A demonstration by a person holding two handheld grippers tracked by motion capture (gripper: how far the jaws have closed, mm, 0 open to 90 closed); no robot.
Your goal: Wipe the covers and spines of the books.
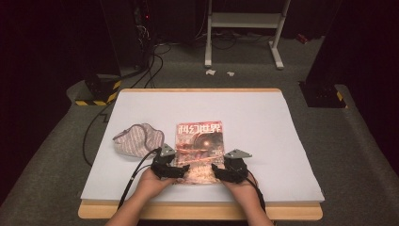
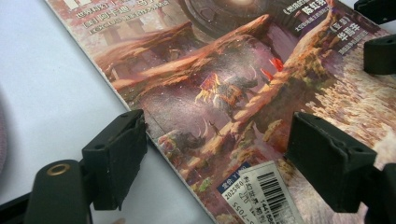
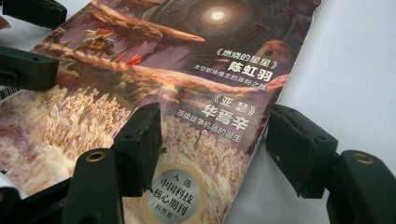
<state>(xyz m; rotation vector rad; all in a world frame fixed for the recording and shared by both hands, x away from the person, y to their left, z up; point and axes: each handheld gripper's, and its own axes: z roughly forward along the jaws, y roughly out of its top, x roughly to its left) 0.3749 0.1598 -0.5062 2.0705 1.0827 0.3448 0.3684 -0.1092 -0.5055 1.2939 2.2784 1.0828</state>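
Note:
A magazine [image 1: 199, 146] with a reddish fantasy cover lies flat on the white table top [image 1: 268, 127], near its front. My left gripper [image 1: 181, 169] is at the magazine's lower left corner and is open. In the left gripper view, my left gripper [image 2: 219, 128] has one jaw on the table beside the magazine [image 2: 224, 79] and the other over the cover. My right gripper [image 1: 217, 170] is at the lower right corner, open. In the right gripper view, my right gripper [image 3: 215, 119] straddles the right edge of the magazine [image 3: 163, 84]. Neither grips the magazine.
A striped fabric pouch [image 1: 139, 139] lies on the table just left of the magazine, close to my left gripper. Black cables [image 1: 136, 176] trail off the front edge. Beyond the table stand a white metal frame [image 1: 244, 28] and dark equipment.

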